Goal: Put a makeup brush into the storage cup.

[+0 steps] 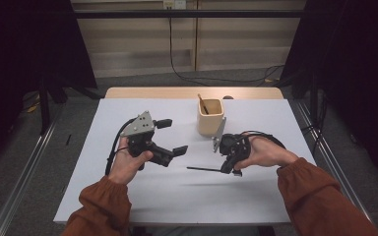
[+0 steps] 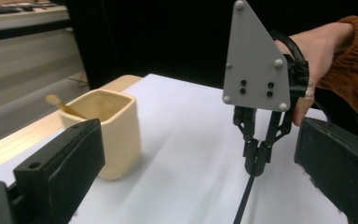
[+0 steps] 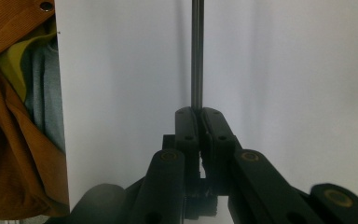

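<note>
Currently the right gripper point(image 1: 230, 165) sits low over the white table point(image 1: 128, 201), right of centre, with the person's right hand point(image 1: 263, 152) wrapped around its body from the right side. Its jaws are pressed together on one end of a thin dark stick point(image 1: 204, 169), which runs leftward from the jaw tips and lies flat or nearly flat on the table. Seen in the right gripper view, the stick point(image 3: 196, 51) goes straight out from between the closed jaws across the white surface. Forearm in a rust-orange sleeve point(image 1: 320, 201) enters from the near right corner, wrist bent inward toward the centre.

Left gripper point(image 1: 170, 136) is held above the table left of centre, jaws spread wide with nothing between them, pointing right toward the other gripper. Left hand point(image 1: 128, 160) grips it from below and the near side; the forearm comes in from the near left.

A cream square cup point(image 1: 210, 117) stands on the far side of the table, just beyond the right gripper, with a wooden stick point(image 1: 203, 103) leaning inside it. The cup is apart from both grippers.
</note>
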### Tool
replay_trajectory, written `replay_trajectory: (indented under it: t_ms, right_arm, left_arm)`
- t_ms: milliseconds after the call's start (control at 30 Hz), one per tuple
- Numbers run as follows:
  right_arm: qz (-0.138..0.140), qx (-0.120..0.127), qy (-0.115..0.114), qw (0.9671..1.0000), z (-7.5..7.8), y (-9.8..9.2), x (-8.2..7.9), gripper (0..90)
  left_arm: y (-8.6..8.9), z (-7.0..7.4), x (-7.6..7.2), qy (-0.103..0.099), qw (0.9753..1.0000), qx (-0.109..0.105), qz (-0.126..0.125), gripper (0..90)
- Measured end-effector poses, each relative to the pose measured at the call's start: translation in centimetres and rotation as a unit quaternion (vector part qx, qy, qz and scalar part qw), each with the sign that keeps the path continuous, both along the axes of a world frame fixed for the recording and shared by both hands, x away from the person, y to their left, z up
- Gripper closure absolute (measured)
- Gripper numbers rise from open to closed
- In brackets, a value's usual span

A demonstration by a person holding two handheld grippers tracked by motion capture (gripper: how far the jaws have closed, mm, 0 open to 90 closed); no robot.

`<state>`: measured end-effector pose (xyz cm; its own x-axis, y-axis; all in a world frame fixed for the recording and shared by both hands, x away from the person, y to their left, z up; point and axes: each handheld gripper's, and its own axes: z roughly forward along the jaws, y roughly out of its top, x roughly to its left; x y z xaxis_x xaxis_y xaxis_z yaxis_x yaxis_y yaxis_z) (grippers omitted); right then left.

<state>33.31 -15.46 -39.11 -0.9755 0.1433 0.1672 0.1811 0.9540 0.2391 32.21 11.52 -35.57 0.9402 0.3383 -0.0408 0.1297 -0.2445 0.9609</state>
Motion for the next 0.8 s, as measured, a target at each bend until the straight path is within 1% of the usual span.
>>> replay_trajectory:
  t_ms: [67,100,133,200,267,300,367,400,533,567,633,667,700,733,767,800]
  right_arm:
    - [-0.001,0.0,0.0,1.0,0.0,0.0,0.0,86.1]
    - [-0.001,-0.001,0.001,1.0,0.0,0.0,0.0,86.1]
    - [0.001,0.0,0.0,1.0,0.0,0.0,0.0,86.1]
    - [0.002,0.003,0.0,1.0,0.1,-0.1,-0.1,86.1]
    - [0.001,0.0,0.001,1.0,0.1,-0.2,-0.1,86.1]
    - [0.0,-0.001,0.002,1.0,0.2,-0.2,-0.1,86.1]
    - [0.002,0.002,0.0,1.0,0.2,-0.3,-0.1,86.1]
    - [0.004,0.004,-0.001,1.0,0.2,-0.3,-0.1,86.1]
    - [0.004,0.001,0.001,1.0,0.2,-0.3,-0.1,86.1]
    - [0.002,-0.003,0.004,1.0,0.3,-0.2,-0.2,86.1]
    - [0.009,-0.005,0.004,0.9999,0.1,-0.2,-0.1,86.1]
    - [0.01,-0.006,0.003,0.9999,0.1,-0.1,-0.1,86.1]
    - [0.01,-0.009,0.002,0.9999,0.1,0.0,-0.2,86.1]
    - [0.015,-0.008,0.003,0.9999,0.2,0.1,-0.1,86.1]
    - [0.016,-0.008,0.002,0.9998,0.2,0.1,-0.1,86.1]
    - [0.013,-0.012,0.005,0.9998,0.2,0.2,-0.1,86.1]
  left_arm:
    - [-0.5,0.1,0.1,0.002,1.0,0.003,-0.006,1.6]
    - [-0.7,0.1,0.2,0.006,0.9999,0.004,-0.015,1.6]
    - [-0.9,0.1,0.3,0.01,0.9998,0.003,-0.019,1.7]
    - [-1.3,0.2,0.4,0.008,0.9995,0.011,-0.027,1.8]
    - [-1.5,0.2,0.5,0.016,0.9989,0.015,-0.041,1.8]
    - [-1.6,0.1,0.5,0.017,0.9984,0.023,-0.048,2.0]
    - [-1.5,0.0,0.5,0.018,0.9978,0.037,-0.051,2.1]
    - [-1.5,0.0,0.6,0.017,0.9971,0.051,-0.053,2.1]
    - [-1.5,-0.2,0.8,0.027,0.995,0.077,-0.058,2.3]
    - [-1.5,-0.2,0.9,0.029,0.9942,0.084,-0.061,2.3]
    - [-1.7,-0.2,1.1,0.036,0.9911,0.107,-0.07,2.7]
    - [-1.8,-0.2,1.1,0.041,0.9892,0.118,-0.076,2.7]
    - [-2.0,-0.2,1.2,0.046,0.9868,0.13,-0.085,2.8]
    - [-2.2,-0.2,1.1,0.046,0.9853,0.139,-0.087,3.1]
    - [-2.4,-0.2,1.2,0.045,0.9832,0.15,-0.093,3.3]
    - [-2.6,-0.3,1.2,0.05,0.9805,0.161,-0.101,3.3]
